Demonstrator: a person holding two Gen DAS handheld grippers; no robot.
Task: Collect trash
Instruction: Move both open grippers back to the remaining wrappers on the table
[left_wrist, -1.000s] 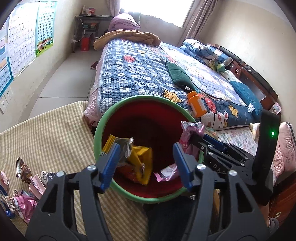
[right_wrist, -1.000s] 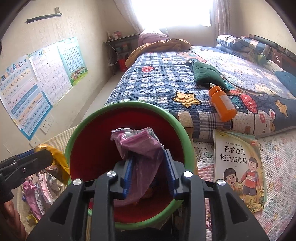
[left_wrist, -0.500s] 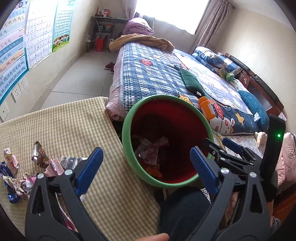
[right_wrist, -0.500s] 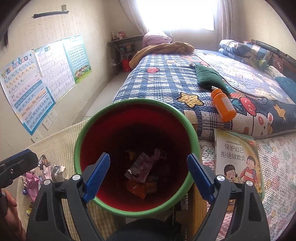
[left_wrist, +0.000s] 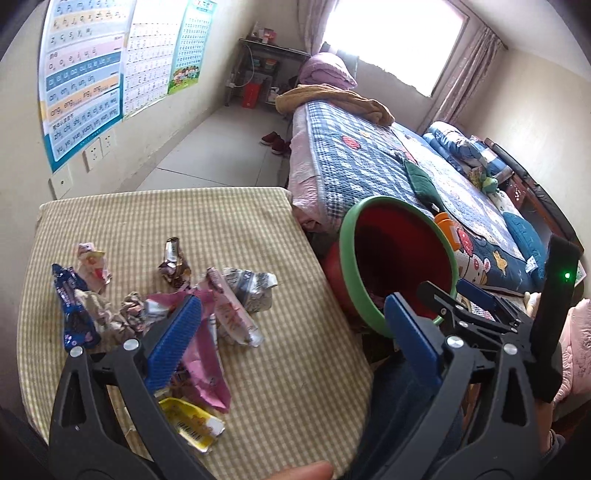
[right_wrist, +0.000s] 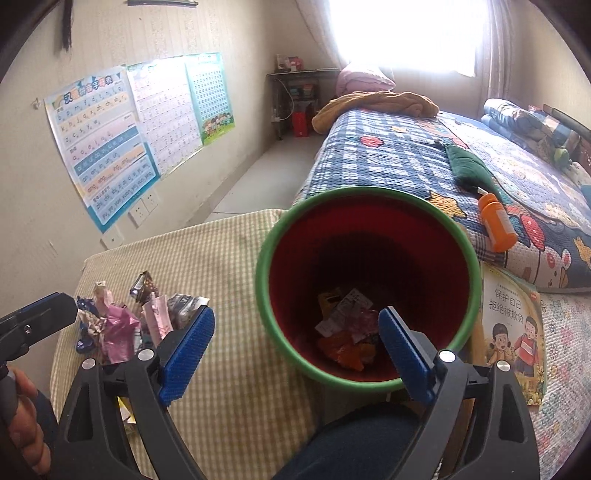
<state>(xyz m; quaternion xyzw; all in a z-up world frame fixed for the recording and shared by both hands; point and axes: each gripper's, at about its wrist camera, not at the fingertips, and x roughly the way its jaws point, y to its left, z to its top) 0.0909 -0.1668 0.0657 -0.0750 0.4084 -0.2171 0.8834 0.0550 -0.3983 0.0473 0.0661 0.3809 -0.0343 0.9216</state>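
Observation:
A red bin with a green rim (right_wrist: 280, 236) (left_wrist: 345, 236) stands beside the checked table (left_wrist: 229, 221); wrappers lie at its bottom (right_wrist: 347, 328). A pile of crumpled wrappers (left_wrist: 162, 299) (right_wrist: 125, 325) lies on the table, with a yellow wrapper (left_wrist: 192, 424) nearer me. My left gripper (left_wrist: 291, 332) is open and empty over the table's right edge, right of the pile. My right gripper (right_wrist: 295, 343) is open and empty, straddling the bin's left rim.
A bed with a blue checked quilt (right_wrist: 388, 162) lies behind the bin, with an orange bottle (right_wrist: 496, 225) and a green cloth (right_wrist: 469, 166) on it. A picture book (right_wrist: 513, 332) lies right of the bin. Posters (left_wrist: 85, 74) hang on the left wall.
Both grippers opened and dropped their wrappers into the bin. The left gripper then swung left from the bin to the table; the right one shifted left over the bin's rim.

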